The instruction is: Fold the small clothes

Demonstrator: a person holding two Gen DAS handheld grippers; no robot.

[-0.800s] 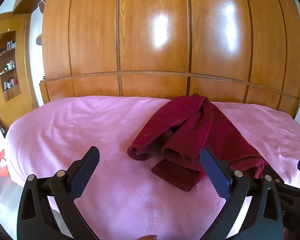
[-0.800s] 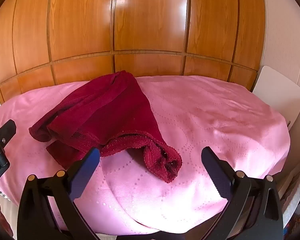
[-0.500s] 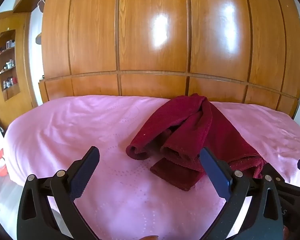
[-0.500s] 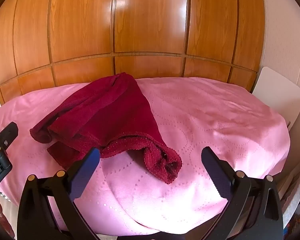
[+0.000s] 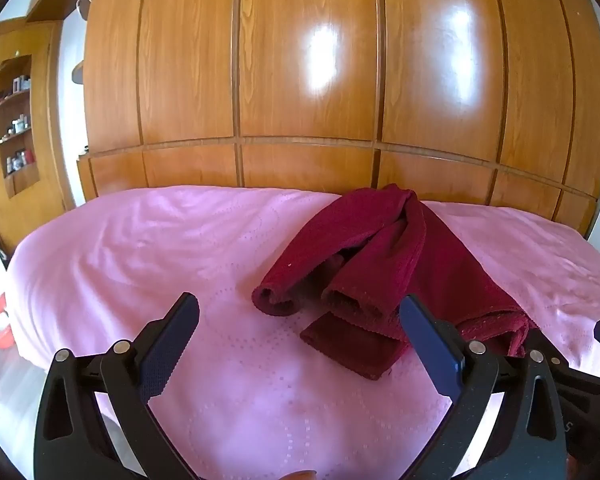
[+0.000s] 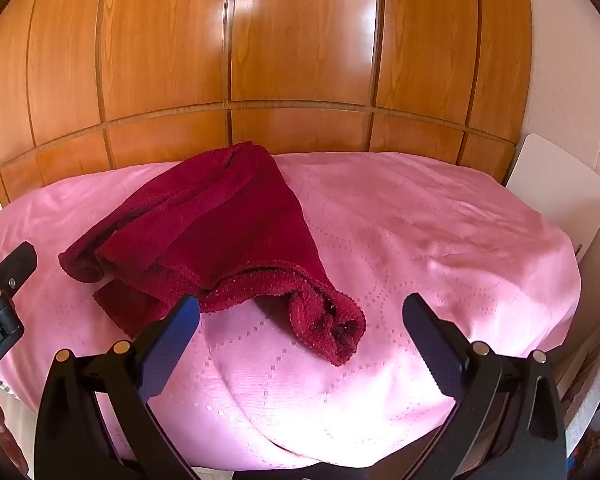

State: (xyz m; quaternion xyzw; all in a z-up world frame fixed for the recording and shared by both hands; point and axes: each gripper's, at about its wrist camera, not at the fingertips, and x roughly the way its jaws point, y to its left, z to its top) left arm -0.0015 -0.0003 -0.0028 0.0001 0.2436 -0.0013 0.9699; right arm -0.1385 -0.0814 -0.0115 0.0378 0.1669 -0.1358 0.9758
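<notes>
Lying crumpled on the pink bedspread (image 5: 148,248), the dark red towel (image 5: 384,256) sits right of centre in the left wrist frame, its rolled ends toward the lower middle. Both claws are released and grasp nothing. The left gripper (image 5: 300,312) hovers at the bottom of its frame, its right finger overlapping the towel's near edge in the picture; contact cannot be told. In the right wrist frame the towel (image 6: 220,224) fills the left centre, with the right gripper (image 6: 300,312) spread wide around its bunched corner. Glossy wooden wardrobe panels (image 6: 300,48) fill the upper frame.
</notes>
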